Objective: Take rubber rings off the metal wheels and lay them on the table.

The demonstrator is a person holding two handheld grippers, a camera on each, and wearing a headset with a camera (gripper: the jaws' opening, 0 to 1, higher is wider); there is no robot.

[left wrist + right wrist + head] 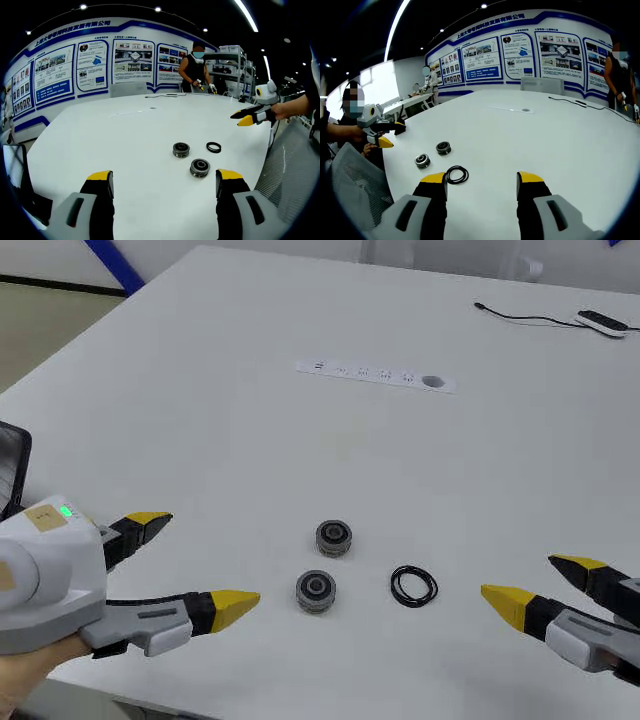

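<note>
Left gripper (205, 558) & right gripper (524, 577) empty, jaws wide apart; upper wheel (334, 537), lower wheel (316, 590) lower centre, loose rubber rings (413, 586) just right; wheels prob. heavy, rigid; rings soft, stretchy, so pinch outer rim.

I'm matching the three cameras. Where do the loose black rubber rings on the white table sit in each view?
Head view: black rubber rings lower centre, right of the grey metal wheels.
Left gripper view: rings right of centre, right of the wheels.
Right gripper view: rings lower left, below-right of the wheels.
Shared landmark: those two wheels.
</note>
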